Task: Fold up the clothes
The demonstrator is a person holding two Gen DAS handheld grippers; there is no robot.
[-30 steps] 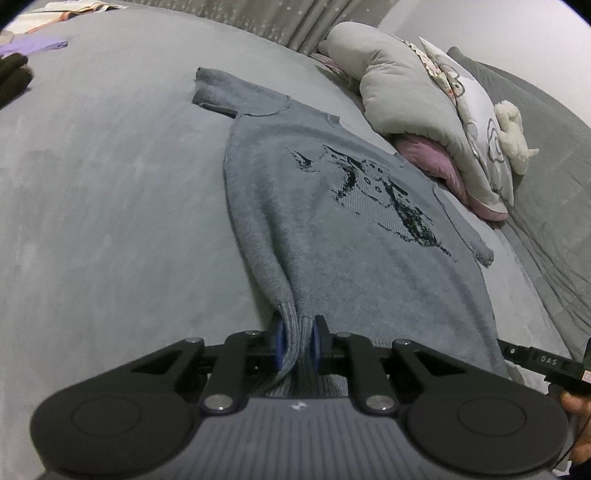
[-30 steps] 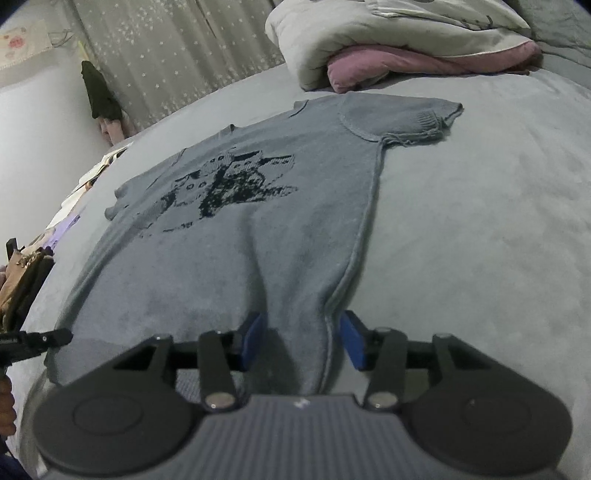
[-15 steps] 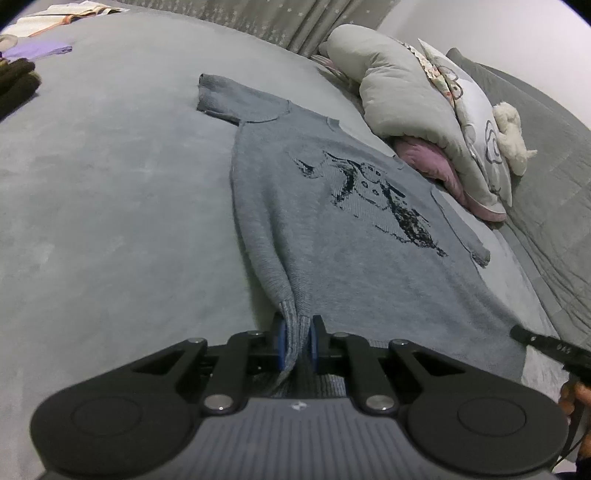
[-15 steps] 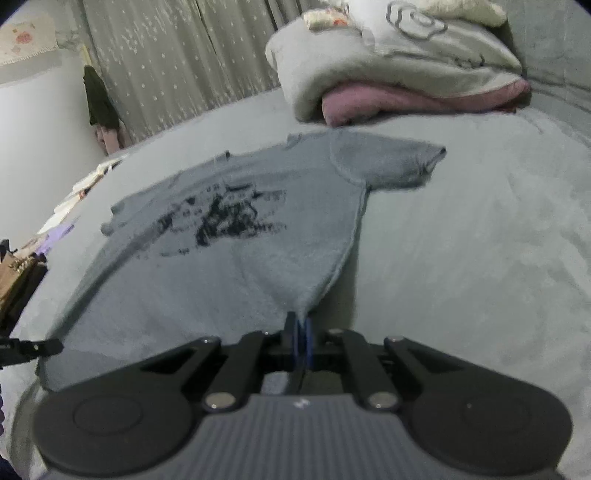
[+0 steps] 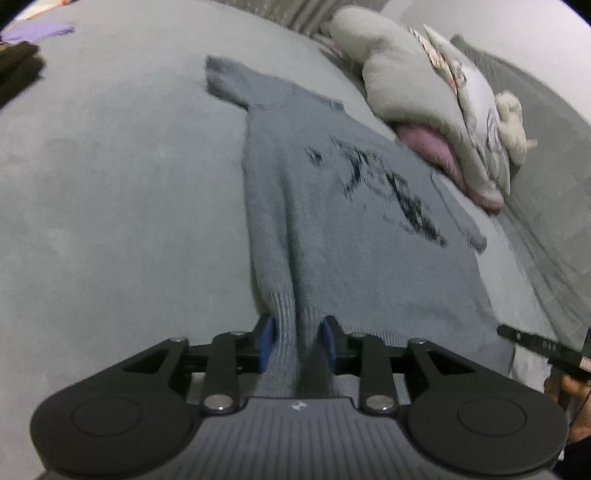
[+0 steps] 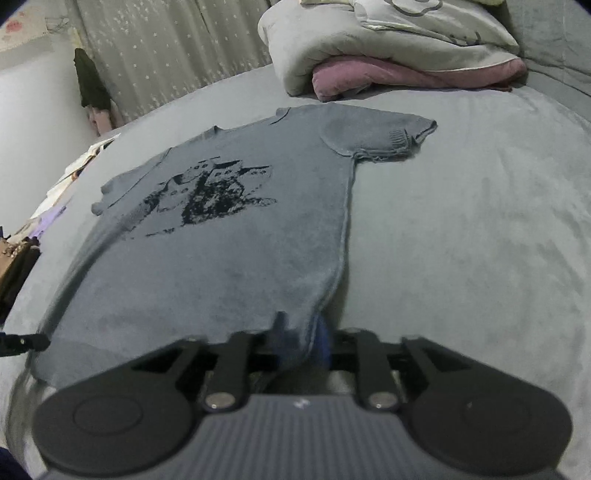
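Note:
A grey knit short-sleeved sweater (image 5: 354,229) with a black print lies flat, front up, on the grey bed cover (image 5: 110,206). My left gripper (image 5: 296,343) is at its near left hem corner. Its jaws are opening, and the ribbed hem (image 5: 284,325) hangs loose between the blue pads (image 5: 266,341). My right gripper (image 6: 301,336) is at the near right hem corner of the sweater (image 6: 229,251). Its jaws are opening too, with a fold of hem between them. Each view shows the other gripper's black tip at its edge.
A heap of grey quilt, pillows and a pink blanket (image 6: 388,70) lies beyond the sweater's collar, with a white plush toy (image 5: 511,125) on it. Dark clothes (image 5: 18,70) and a purple garment (image 5: 37,31) lie at the far left. A curtain (image 6: 166,55) hangs behind the bed.
Half a second ago both grippers were shut on the hem corners; now both pairs of jaws have parted and the hem sits loose between them. The left view has shifted slightly.

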